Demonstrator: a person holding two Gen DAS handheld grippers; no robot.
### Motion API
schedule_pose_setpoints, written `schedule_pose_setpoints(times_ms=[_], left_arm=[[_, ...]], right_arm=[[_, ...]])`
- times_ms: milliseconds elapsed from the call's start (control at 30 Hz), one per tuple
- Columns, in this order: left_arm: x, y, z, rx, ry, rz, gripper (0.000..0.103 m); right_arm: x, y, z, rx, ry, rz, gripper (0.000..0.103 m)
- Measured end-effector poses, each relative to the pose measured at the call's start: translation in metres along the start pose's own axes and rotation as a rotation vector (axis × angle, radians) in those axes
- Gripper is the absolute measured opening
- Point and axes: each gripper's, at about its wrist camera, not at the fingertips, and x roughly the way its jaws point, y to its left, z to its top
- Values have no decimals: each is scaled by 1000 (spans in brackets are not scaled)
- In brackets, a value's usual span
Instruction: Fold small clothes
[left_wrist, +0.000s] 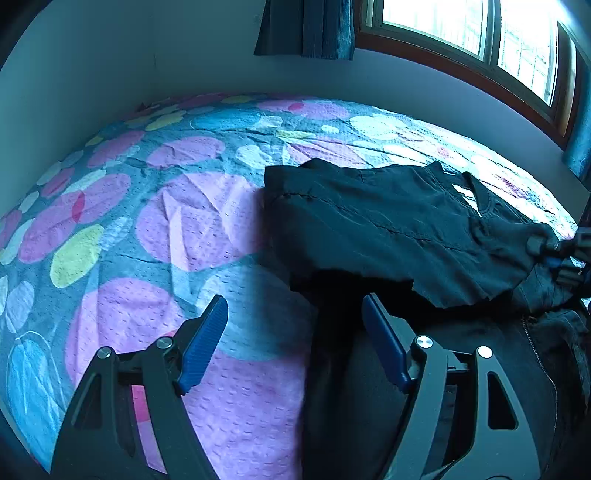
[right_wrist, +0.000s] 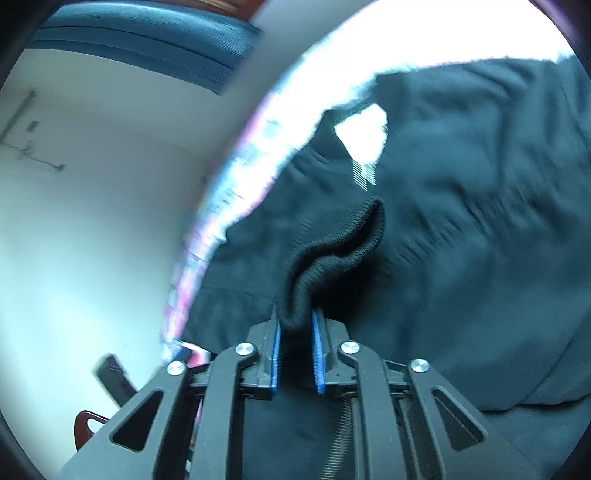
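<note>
A: Report the scene, largest item first.

B: A bed covered by a bedspread (left_wrist: 177, 206) printed with pink, yellow, blue and white circles fills most of the left wrist view. A plain wall runs behind it, with a window (left_wrist: 480, 33) at upper right and a dark curtain (left_wrist: 306, 26) beside the window.

A: Location of the garment?

B: A black top (left_wrist: 388, 225) lies on the bedspread toward the right side of the left wrist view. Its body is doubled over, and the neckline with a white label (left_wrist: 467, 194) faces the window side. More black fabric with a zip lies below it; whether that is the same piece cannot be told from this view.

A: Left gripper?

B: The left gripper (left_wrist: 295, 343) hovers over the bedspread at the garment's left edge. Its blue pads (left_wrist: 205, 347) stand wide apart with nothing between them.

A: Right gripper?

B: The right gripper (right_wrist: 297, 350) is clamped on a ribbed cuff (right_wrist: 332, 251) of the black top, the knit bunched between the nearly closed pads. In the left wrist view it appears at the far right edge, at the garment's sleeve. The right wrist picture is motion-blurred, so finer detail is uncertain.
</note>
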Motion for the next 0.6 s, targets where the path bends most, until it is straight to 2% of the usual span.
schedule_pose_setpoints(times_ms=[200, 300, 433, 467, 600], left_arm=[[27, -2, 16, -43, 34, 38, 75], [41, -2, 20, -44, 68, 110, 75], [50, 3, 17, -75, 107, 111, 77], [50, 4, 17, -79, 108, 108, 80], [53, 5, 16, -94, 118, 109, 82]], right_arm=[[-35, 57, 15, -133, -102, 67, 13], [-66, 69, 15, -182, -180, 70, 13], [-101, 41, 14, -159, -278, 6, 12], [-102, 27, 15, -134, -274, -20, 12], [-92, -35, 5, -8, -208, -125, 12]])
